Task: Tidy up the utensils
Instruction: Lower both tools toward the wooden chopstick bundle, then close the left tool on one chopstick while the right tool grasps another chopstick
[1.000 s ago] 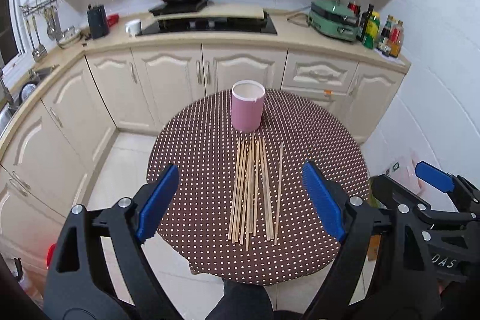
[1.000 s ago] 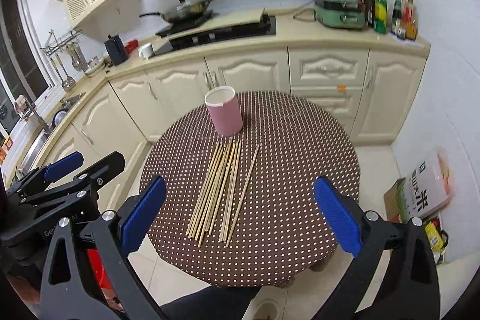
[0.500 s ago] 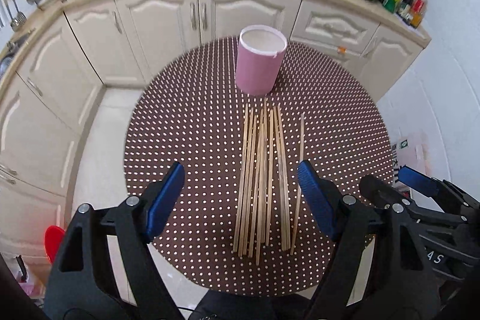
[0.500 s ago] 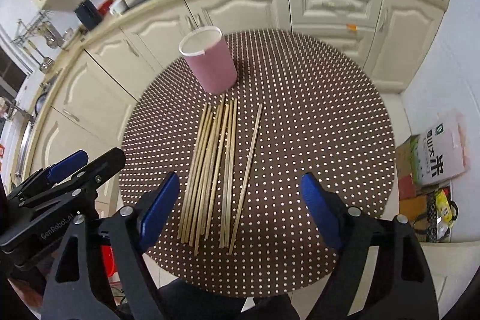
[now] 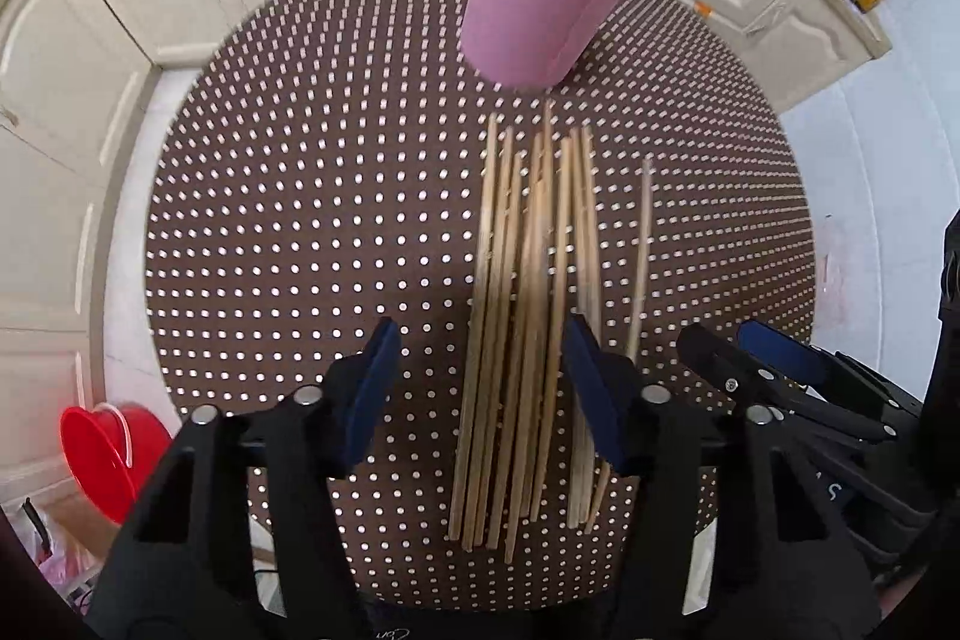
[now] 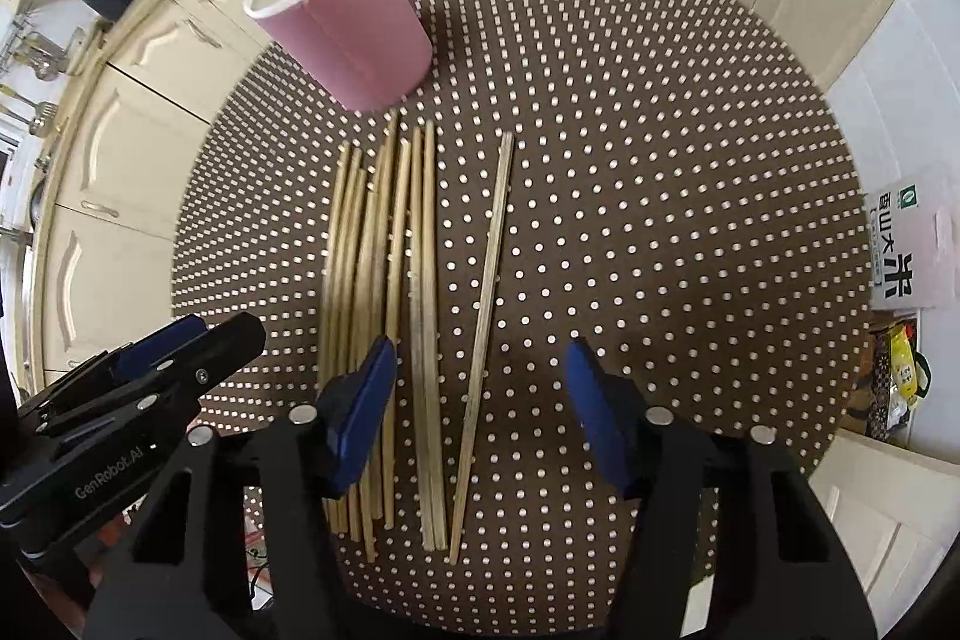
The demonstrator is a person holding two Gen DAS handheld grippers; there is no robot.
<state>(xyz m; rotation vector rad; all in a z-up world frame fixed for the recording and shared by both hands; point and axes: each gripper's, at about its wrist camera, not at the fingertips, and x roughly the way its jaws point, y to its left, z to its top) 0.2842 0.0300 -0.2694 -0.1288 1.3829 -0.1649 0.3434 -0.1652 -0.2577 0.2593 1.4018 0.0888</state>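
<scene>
Your left tool hangs steeply over the near ends of the chopstick bundle, jaws about half open, just been closing, sticks between them but nothing gripped. Your right tool is likewise half open and just been closing, straddling two bundle sticks and the lone chopstick lying apart. You appear to be in the reach-to-grasp step. Next, sink lower and pinch the sticks before lifting. Beyond, the pink cup stands upright on the dotted counter, empty, just past the far tips.
</scene>
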